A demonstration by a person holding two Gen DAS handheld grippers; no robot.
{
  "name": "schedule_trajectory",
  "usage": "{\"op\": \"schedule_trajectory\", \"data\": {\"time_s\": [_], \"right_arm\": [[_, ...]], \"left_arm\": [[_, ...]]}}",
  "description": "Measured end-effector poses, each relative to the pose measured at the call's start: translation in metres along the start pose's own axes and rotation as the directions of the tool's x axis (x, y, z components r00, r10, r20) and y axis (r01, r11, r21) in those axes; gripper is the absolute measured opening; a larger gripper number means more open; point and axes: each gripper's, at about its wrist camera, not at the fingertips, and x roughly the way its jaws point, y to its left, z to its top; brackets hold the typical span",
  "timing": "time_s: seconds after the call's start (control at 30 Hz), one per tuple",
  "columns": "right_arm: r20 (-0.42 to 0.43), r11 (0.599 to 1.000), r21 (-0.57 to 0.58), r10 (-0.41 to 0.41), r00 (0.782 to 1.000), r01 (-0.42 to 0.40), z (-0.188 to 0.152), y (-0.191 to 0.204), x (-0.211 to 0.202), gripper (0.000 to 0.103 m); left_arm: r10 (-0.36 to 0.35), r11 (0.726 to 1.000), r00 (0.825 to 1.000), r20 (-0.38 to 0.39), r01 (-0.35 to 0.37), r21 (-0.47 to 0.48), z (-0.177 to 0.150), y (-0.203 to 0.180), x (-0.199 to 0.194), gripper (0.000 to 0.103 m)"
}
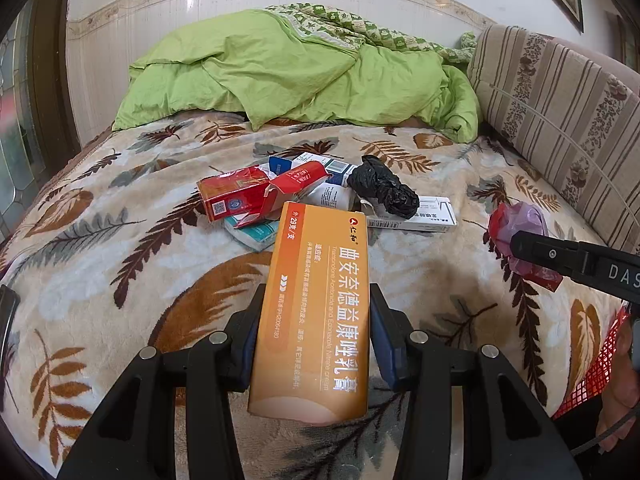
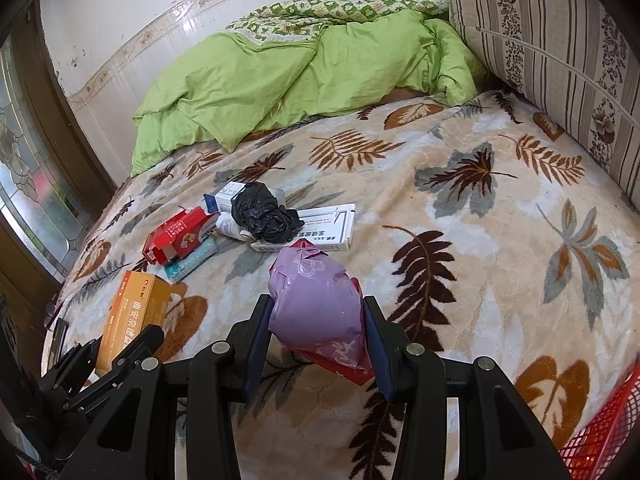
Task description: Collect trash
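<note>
Black plastic left tongs (image 1: 316, 344) fill the bottom of the left wrist view, clamped on a long orange carton (image 1: 314, 312) of smooth glossy card, printed with white characters; its near end is rounded and pale. In the right wrist view the right tongs (image 2: 318, 334) grip a crumpled lilac plastic bag (image 2: 316, 308) with a red piece showing under it.

Behind both, the bed (image 2: 460, 240) wears a fluffy cream blanket patterned with brown and grey leaves. At the top centre lies a rumpled green quilt (image 1: 280, 76), soft and creased, with a checked floral lining folded over. A striped padded headboard (image 1: 560, 112) runs down the right edge, partly cut off.

In mid-frame, a trash heap sits on the blanket: a torn red carton (image 1: 248, 196), a flat white box (image 1: 412, 216) with a barcode, a scrunched black bag (image 1: 384, 190) lying over it, and a teal packet (image 1: 256, 234) half hidden under the red one. A red mesh basket (image 2: 600, 436) is clipped at the lower right corner.
</note>
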Motion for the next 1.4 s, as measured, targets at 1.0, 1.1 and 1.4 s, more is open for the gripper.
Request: {"op": "schedule_trajectory", "data": {"time_s": [1.0, 1.1, 1.4], "right_arm": [[0.026, 0.980, -0.103, -0.168, 0.985, 0.170, -0.004, 0.017, 0.006, 0.047], [0.027, 0.980, -0.103, -0.166, 0.986, 0.168, -0.004, 0.017, 0.006, 0.047], [0.028, 0.981, -0.096, -0.169, 0.985, 0.171, -0.004, 0.016, 0.006, 0.047]], "left_arm": [[-0.013, 1.000, 1.000, -0.006, 0.013, -0.028, -0.002, 0.001, 0.003, 0.045], [-0.014, 1.000, 1.000, -0.006, 0.014, -0.027, -0.002, 0.001, 0.003, 0.045], [-0.013, 1.000, 1.000, -0.006, 0.012, -0.027, -0.002, 0.001, 0.003, 0.045]]}}
